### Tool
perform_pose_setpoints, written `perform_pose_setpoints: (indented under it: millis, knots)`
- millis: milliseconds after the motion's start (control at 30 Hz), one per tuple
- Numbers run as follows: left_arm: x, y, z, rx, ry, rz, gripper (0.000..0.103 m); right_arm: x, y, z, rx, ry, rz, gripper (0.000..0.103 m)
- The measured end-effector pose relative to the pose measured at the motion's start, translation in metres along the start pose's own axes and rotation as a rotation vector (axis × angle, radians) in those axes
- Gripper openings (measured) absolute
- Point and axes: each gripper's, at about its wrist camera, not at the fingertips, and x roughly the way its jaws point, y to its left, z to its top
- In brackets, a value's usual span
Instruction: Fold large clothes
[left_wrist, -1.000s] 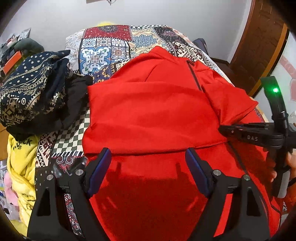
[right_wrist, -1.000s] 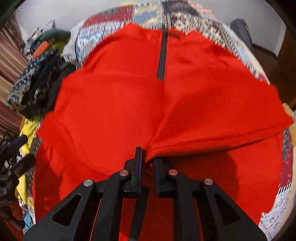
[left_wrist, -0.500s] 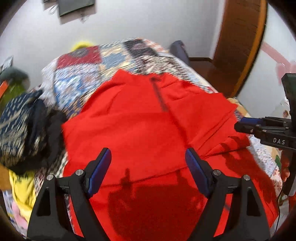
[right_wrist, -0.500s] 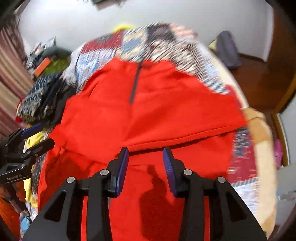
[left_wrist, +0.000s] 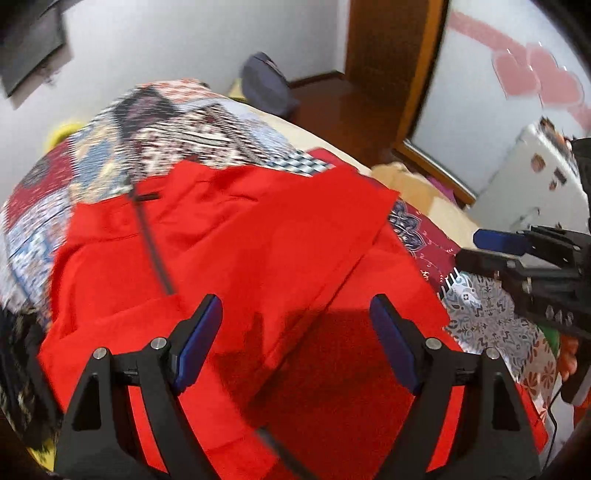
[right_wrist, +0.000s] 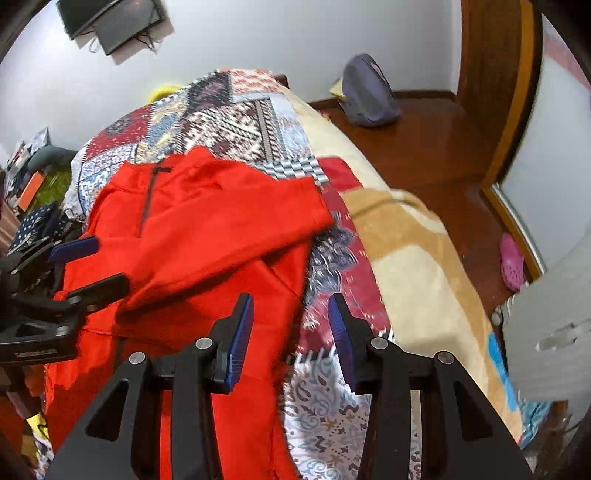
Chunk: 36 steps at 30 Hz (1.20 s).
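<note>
Both tools are empty above the red jacket (left_wrist: 229, 236) on the bed (right_wrist: 417, 258), left tool (left_wrist: 295, 332) wide apart, right tool (right_wrist: 291, 328) opening, probably to take the next fold.

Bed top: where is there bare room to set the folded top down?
Free quilt lies beside the red top's right edge, bordered by the tan blanket. More bare quilt beyond the collar, toward the wall. Crowded: the dark patterned clothes on the far side of the top.
</note>
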Motion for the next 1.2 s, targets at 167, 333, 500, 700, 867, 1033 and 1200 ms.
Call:
perform_pose_setpoints:
  millis: [167, 333, 500, 700, 867, 1033, 1200]
  knots:
    - [0.052, -0.015, 0.005, 0.054, 0.074, 0.0, 0.08, 0.017, -0.003, -0.007, -0.003, 0.036, -0.001, 0.038]
    - [0.084, -0.01, 0.001, 0.048, 0.118, 0.014, 0.053, 0.031, -0.004, -0.012, -0.002, 0.075, 0.006, 0.038]
    - [0.074, 0.009, 0.004, -0.014, 0.071, -0.026, 0.002, 0.049, 0.001, -0.019, -0.013, 0.118, 0.023, 0.038]
    - [0.012, 0.036, 0.005, -0.085, -0.076, 0.004, 0.002, 0.054, 0.004, -0.023, -0.024, 0.13, 0.017, 0.04]
    - [-0.055, 0.07, -0.002, -0.157, -0.194, 0.033, 0.002, 0.05, 0.008, -0.019, -0.038, 0.15, -0.004, 0.04]
    - [-0.094, 0.107, -0.023, -0.229, -0.241, 0.08, 0.002, 0.038, 0.02, -0.012, -0.059, 0.125, 0.01, 0.04]
    - [-0.105, 0.14, -0.07, -0.326, -0.22, 0.142, 0.002, 0.044, 0.043, -0.016, -0.114, 0.133, 0.025, 0.04]
